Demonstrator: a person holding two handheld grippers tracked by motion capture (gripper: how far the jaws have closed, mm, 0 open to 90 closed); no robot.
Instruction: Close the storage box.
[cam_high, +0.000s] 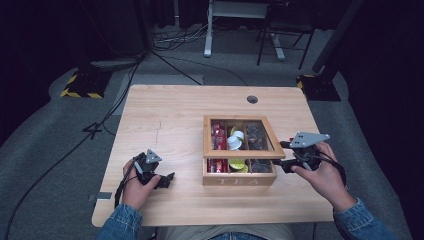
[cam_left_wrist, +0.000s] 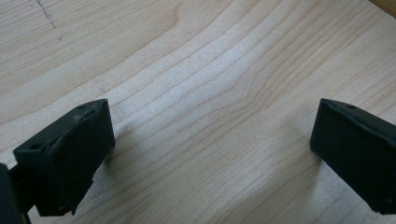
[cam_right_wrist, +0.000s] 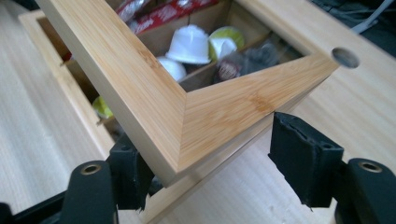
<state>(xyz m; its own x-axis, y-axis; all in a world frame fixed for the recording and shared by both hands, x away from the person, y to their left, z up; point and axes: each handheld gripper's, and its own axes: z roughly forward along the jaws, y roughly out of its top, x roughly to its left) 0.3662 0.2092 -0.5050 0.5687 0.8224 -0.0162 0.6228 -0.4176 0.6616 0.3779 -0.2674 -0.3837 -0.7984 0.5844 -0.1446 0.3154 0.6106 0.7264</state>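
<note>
Room: dark, grey carpet, cables on the floor.
Tabletop (cam_high: 170, 120): pale wood, carrying a tea box (cam_high: 239, 179) right of centre.
Lid (cam_right_wrist: 154, 100): glazed wooden frame, raised ajar over the box; capsules (cam_right_wrist: 189, 44) and sachets beneath.
Right gripper (cam_right_wrist: 210, 172): jaws apart around the lid's corner, the right jaw clear of the wood.
Left gripper (cam_left_wrist: 210, 154): jaws wide, nothing held, low over bare tabletop left of the box.

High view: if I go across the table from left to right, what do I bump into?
Left hand-held gripper → wooden tea box with its glass lid partly raised → right hand-held gripper at the lid's right edge.
</note>
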